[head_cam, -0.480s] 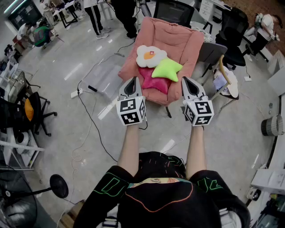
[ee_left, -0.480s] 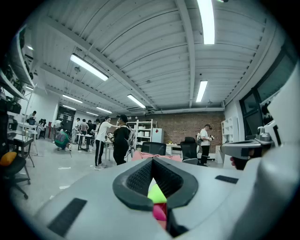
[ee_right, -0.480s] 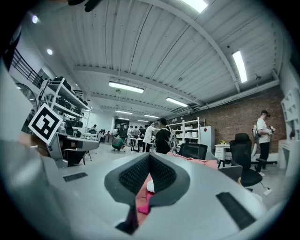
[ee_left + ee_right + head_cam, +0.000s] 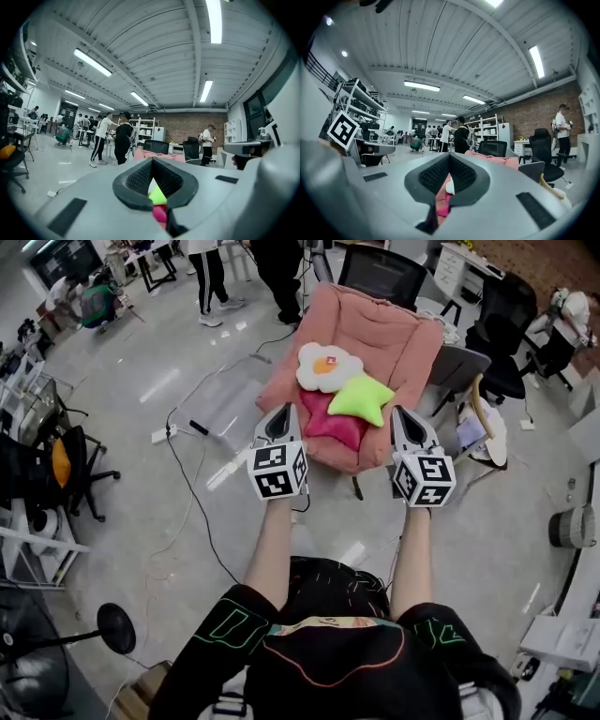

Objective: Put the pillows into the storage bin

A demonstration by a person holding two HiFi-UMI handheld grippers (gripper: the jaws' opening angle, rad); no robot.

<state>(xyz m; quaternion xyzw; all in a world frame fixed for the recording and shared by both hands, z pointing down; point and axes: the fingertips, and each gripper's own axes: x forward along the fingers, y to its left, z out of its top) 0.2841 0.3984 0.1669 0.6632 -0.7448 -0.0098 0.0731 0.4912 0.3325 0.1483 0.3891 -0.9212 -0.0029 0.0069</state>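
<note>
Three pillows lie on a pink padded chair (image 4: 394,334): a white fried-egg pillow (image 4: 327,366), a green star pillow (image 4: 361,397) and a magenta star pillow (image 4: 330,425) under both. My left gripper (image 4: 279,414) is held just short of the chair's front left, shut and empty. My right gripper (image 4: 404,418) is held at the chair's front right, shut and empty. In the left gripper view, green pillow (image 4: 157,196) and magenta pillow (image 4: 160,213) show through the gap behind the closed tips. The right gripper view shows the white pillow (image 4: 450,187) and pink cushion (image 4: 440,199) the same way.
A clear plastic bin (image 4: 217,404) lies on the floor left of the chair, beside cables and a power strip (image 4: 162,434). Black office chairs (image 4: 502,324) stand behind and right of the pink chair. People (image 4: 277,273) stand at the back. A small grey seat (image 4: 455,371) stands at right.
Both grippers and the view have shifted slightly toward the pink chair; the jaws stay shut and the pillows have not moved.
</note>
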